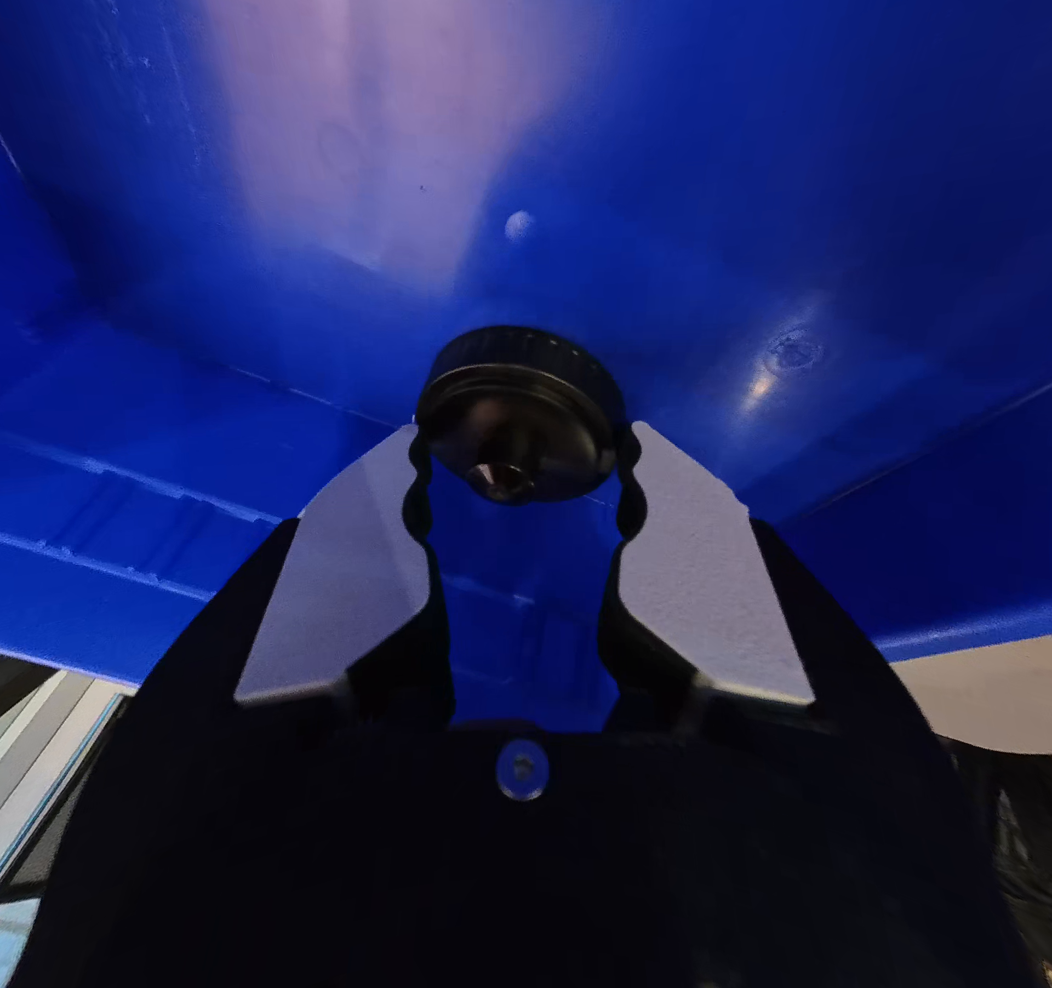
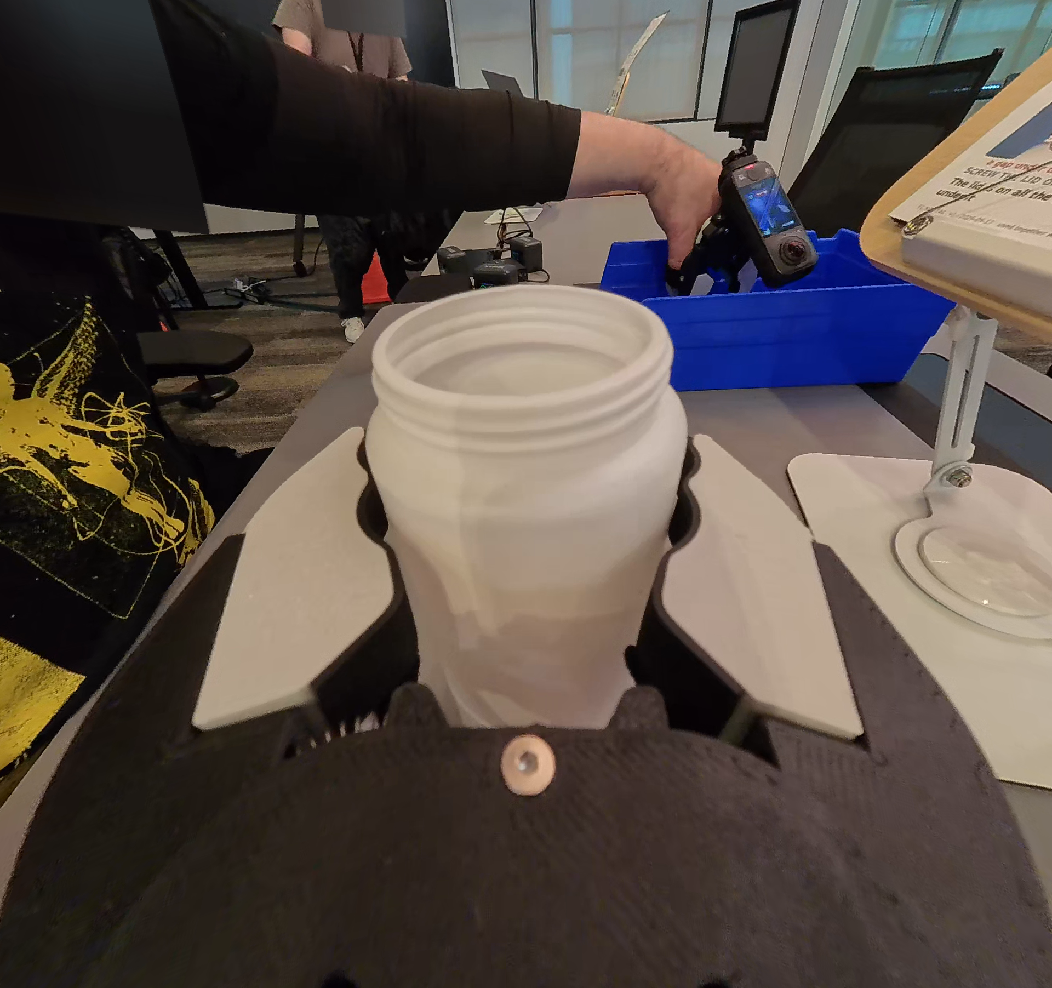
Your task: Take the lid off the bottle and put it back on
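Observation:
My left gripper (image 1: 521, 448) is inside the blue bin (image 1: 740, 163), and its jaws are closed on the sides of a round black ribbed lid (image 1: 515, 391) close to the bin's floor. My right gripper (image 2: 526, 448) is shut on the white plastic bottle (image 2: 524, 533) and holds it upright over the grey table (image 2: 797, 425). The bottle's threaded mouth (image 2: 521, 329) is open with no lid on it. In the right wrist view the left gripper (image 2: 706, 277) reaches down into the bin, held by a hand with a black sleeve.
The blue bin (image 2: 808, 334) stands on the table behind the bottle. A white stand (image 2: 962, 385) on a white base plate (image 2: 854, 505) carries a tilted board with a printed sheet (image 2: 979, 175) at right. Small black devices (image 2: 495, 266) lie at the far table edge. Another person (image 2: 353, 50) stands behind.

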{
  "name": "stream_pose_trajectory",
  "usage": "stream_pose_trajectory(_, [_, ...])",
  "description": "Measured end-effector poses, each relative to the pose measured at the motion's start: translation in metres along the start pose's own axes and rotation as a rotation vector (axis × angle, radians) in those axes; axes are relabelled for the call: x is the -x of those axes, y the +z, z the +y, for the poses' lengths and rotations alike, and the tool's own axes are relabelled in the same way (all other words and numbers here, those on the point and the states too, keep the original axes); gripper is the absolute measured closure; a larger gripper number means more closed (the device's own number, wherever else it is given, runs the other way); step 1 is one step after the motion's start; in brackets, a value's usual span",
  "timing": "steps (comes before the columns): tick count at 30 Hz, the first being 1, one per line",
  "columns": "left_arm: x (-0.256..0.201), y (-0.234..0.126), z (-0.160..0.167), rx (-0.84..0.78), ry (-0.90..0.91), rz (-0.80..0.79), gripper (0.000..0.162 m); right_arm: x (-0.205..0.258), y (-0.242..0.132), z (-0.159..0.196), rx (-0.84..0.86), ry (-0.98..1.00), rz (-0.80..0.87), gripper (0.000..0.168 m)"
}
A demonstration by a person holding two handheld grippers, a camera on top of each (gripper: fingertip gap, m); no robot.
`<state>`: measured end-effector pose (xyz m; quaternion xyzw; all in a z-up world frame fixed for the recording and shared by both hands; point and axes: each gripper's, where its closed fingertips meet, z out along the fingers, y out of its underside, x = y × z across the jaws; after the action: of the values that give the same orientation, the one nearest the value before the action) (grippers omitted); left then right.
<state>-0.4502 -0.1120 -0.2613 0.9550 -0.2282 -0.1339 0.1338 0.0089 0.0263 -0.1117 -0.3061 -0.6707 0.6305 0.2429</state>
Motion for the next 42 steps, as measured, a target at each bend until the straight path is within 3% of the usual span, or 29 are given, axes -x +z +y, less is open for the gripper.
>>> stream_pose_trajectory(10, [-0.001, -0.008, -0.002, -0.060, -0.023, -0.039, 0.098, 0.000, -0.002, -0.003, -0.012, 0.002, -0.002, 0.067])
stream_pose_trajectory(16, [0.008, -0.042, -0.004, -0.202, -0.099, -0.124, 0.098, -0.008, -0.012, -0.010, -0.016, -0.014, 0.055, 0.057])
stream_pose_trajectory(23, [0.001, -0.147, 0.014, -0.433, -0.202, -0.488, 0.099, -0.006, -0.050, -0.057, -0.063, -0.166, 0.229, 0.057])
stream_pose_trajectory(27, [-0.038, -0.235, 0.005, -0.561, -0.209, -0.774, 0.099, 0.026, -0.056, -0.111, -0.122, -0.253, 0.308, 0.084])
stream_pose_trajectory(31, [-0.100, -0.327, -0.026, -0.735, -0.195, -1.064, 0.099, 0.050, -0.025, -0.142, -0.092, -0.248, 0.369, 0.101])
stream_pose_trajectory(35, [-0.173, -0.393, -0.075, -0.902, -0.107, -1.246, 0.100, 0.051, 0.015, -0.152, -0.056, -0.206, 0.396, 0.103])
stream_pose_trajectory(42, [-0.250, -0.425, -0.149, -1.012, 0.050, -1.281, 0.100, 0.024, 0.044, -0.155, -0.066, -0.104, 0.432, 0.103])
